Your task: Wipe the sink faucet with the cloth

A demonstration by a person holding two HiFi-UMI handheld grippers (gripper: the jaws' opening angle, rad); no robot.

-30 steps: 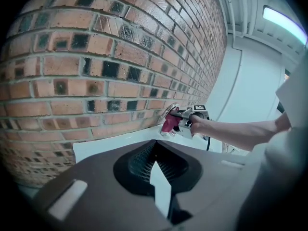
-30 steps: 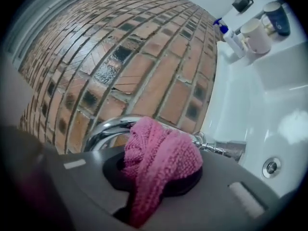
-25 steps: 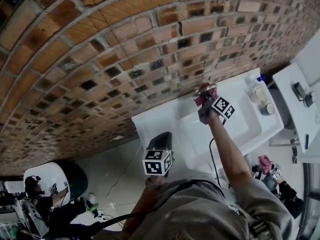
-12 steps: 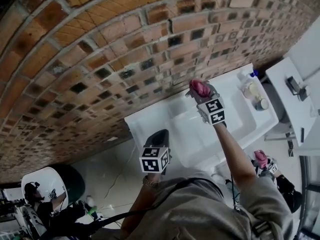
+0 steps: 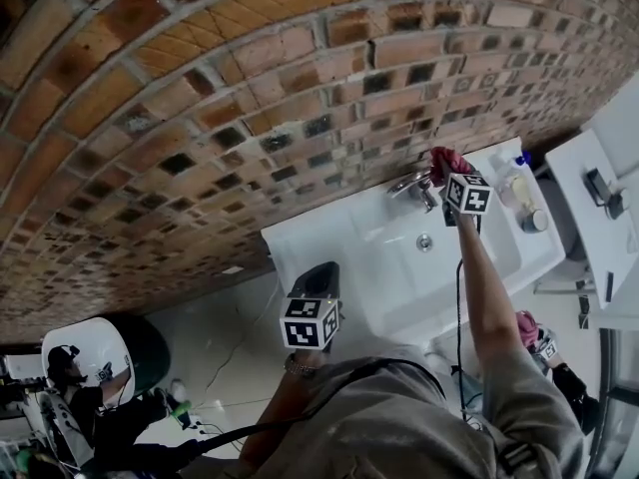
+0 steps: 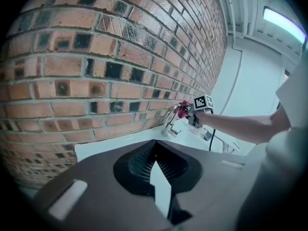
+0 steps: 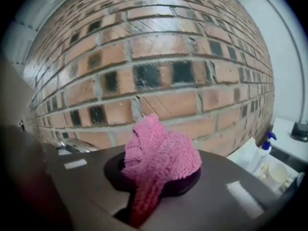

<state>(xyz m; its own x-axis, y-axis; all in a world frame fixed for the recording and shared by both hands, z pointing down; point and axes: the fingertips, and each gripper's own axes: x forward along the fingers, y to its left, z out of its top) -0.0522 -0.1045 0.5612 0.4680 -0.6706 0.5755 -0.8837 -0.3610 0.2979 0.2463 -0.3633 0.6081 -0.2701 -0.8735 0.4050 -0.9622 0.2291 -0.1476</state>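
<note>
Only the right gripper view shows the grip itself: the fingers of the right gripper (image 7: 155, 179) are clamped on the bunched pink cloth (image 7: 161, 153), which faces the brick wall (image 7: 159, 47), with a spray bottle (image 7: 263, 153) at far right. The left gripper view gives the side-on picture: the cloth sits at the top of the chrome faucet (image 6: 169, 125), touching or just beside it, I cannot tell which. In that view the fingers of the left gripper (image 6: 155, 174) meet at their tips, holding nothing. In the head view the faucet stands at the back rim of the white sink (image 5: 319, 236), close against the wall, while the left gripper hangs well apart, off the front edge. The bottle and a small jar (image 5: 534, 218) stand on the sink's right ledge; their contents cannot be made out.
</note>
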